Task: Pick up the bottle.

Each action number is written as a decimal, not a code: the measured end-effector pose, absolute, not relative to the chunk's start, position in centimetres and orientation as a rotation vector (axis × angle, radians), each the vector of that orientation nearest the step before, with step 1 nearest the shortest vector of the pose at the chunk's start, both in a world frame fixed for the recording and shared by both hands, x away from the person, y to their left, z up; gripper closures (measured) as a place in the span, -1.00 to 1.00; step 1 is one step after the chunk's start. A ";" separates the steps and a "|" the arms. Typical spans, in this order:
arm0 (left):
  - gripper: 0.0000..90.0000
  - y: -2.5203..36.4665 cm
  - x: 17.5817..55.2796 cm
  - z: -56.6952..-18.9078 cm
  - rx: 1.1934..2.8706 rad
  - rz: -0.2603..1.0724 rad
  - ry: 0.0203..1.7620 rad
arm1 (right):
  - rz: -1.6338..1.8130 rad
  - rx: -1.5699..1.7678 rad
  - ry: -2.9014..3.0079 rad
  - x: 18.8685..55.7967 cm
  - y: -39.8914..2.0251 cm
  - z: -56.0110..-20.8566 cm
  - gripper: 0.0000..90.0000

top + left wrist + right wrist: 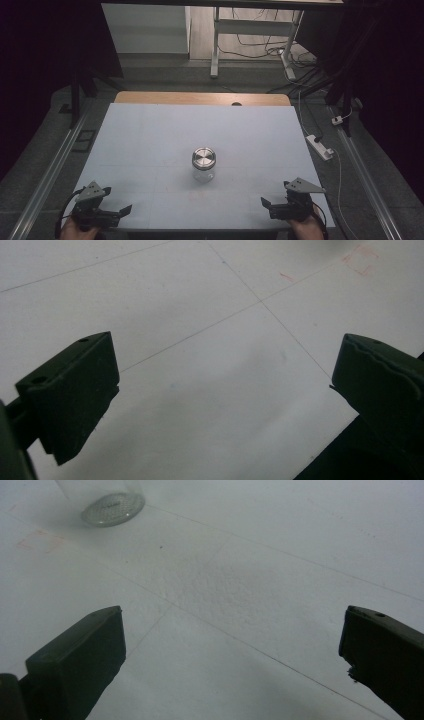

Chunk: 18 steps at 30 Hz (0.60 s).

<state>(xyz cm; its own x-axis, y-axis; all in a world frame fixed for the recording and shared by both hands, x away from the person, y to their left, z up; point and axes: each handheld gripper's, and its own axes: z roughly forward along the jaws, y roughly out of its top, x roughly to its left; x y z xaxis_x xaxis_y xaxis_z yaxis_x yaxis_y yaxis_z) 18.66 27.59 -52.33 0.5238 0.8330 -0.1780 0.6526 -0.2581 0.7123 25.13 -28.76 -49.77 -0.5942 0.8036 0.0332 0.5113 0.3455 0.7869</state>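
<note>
White table [150,150] bears a lidded jar [203,164]; both grippers' fingers [75,390] spread wide, empty.

Clear glass jar [203,165] with a round brushed-metal screw lid [203,157]: lid fitted, jar upright, standing near the centre of the white worktop [150,145].

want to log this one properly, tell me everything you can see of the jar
The jar is a small clear one, glass by its look, with a round brushed-metal lid closed on top. It stands upright near the middle of the white table, resting on its base, nothing else touching it. It looks empty. The right gripper view shows its patterned bottom on the surface, near a faint red square mark.
</note>
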 end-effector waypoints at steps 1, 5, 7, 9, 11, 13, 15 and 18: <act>-1.00 27.6 18.7 -52.3 2.001 0.295 1.208 | 1.131 1.162 2.259 25.2 -28.8 -49.8 -1.00; -1.00 27.6 18.7 -52.3 2.013 0.292 1.205 | 1.124 1.163 2.274 25.3 -28.7 -49.8 -1.00; -1.00 27.5 18.7 -52.4 2.020 0.291 1.201 | 1.111 1.152 2.288 25.3 -28.6 -49.9 -1.00; -1.00 27.4 18.7 -52.4 2.028 0.287 1.192 | 1.103 1.149 2.291 25.3 -28.5 -49.9 -1.00; -1.00 27.4 18.8 -52.4 2.034 0.283 1.184 | 1.103 1.146 2.293 25.3 -28.5 -49.9 -1.00; -1.00 27.3 18.8 -52.4 2.038 0.277 1.184 | 1.105 1.146 2.292 25.3 -28.5 -49.9 -1.00; -1.00 27.3 18.8 -52.4 2.044 0.273 1.180 | 1.110 1.146 2.294 25.3 -28.6 -49.9 -1.00; -1.00 27.3 18.9 -52.4 2.048 0.265 1.175 | 1.116 1.145 2.296 25.3 -28.6 -49.9 -1.00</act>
<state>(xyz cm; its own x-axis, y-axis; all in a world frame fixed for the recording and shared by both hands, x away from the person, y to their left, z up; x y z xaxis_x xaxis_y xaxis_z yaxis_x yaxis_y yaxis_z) 18.87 27.28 -52.40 0.5576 0.8110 -0.1773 0.6564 -0.3000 0.6922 25.27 -28.59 -49.85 -0.6162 0.7865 0.0405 0.5176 0.3656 0.7736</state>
